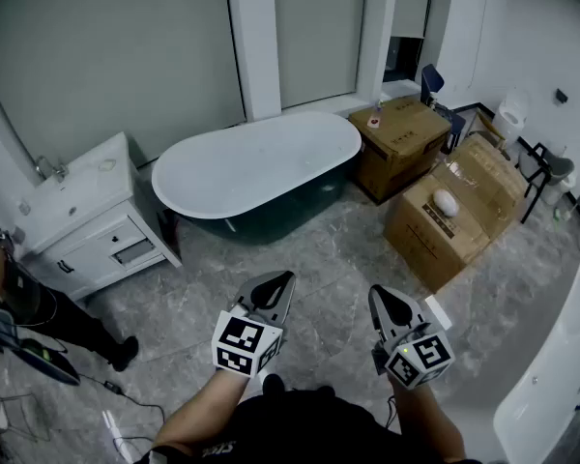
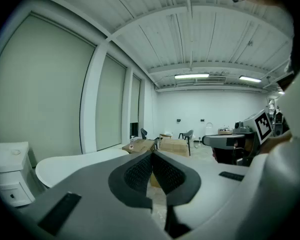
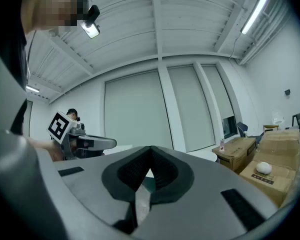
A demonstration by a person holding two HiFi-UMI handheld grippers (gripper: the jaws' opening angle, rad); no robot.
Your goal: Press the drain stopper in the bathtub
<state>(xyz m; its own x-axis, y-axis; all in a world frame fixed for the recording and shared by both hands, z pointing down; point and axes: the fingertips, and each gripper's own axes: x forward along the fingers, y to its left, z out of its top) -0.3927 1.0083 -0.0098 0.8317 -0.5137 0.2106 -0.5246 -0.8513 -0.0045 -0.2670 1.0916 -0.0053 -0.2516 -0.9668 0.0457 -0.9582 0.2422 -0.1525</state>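
— Where is the drain stopper?

— Inside the bathtub (image 1: 259,160), presumably, but in the head view the white basin is too small and washed out to pick it out. The tub is oval, white within and dark on its outer wall. It stands on the grey marbled floor (image 1: 338,249) below the grey blinds (image 1: 106,46).

— And the grippers?

— Both are well short of the tub, on its near side, held low in front of the person. The left gripper (image 1: 284,280) points toward the tub's near wall. Its jaws are closed, the ribbed pads meeting at the tips with nothing between them. The right gripper (image 1: 381,298) is beside it, nearer the tub's right end, and its jaws are also pressed tip to tip and empty.

— What stands round the tub?

— Just beside the tub's left end is a white vanity cabinet (image 1: 87,225) with a faucet (image 1: 48,168) on top. At the tub's right end is a cardboard box (image 1: 401,143), close by, though I cannot tell whether it touches. Two more boxes (image 1: 464,187) sit right of the tub and nearer the grippers, one carrying a white rounded object (image 1: 447,202). A dark chair (image 1: 431,82) stands beyond the first box, farther from the tub. Another person (image 1: 24,303) in dark clothes is left of the tub in front of the cabinet, only partly in view.
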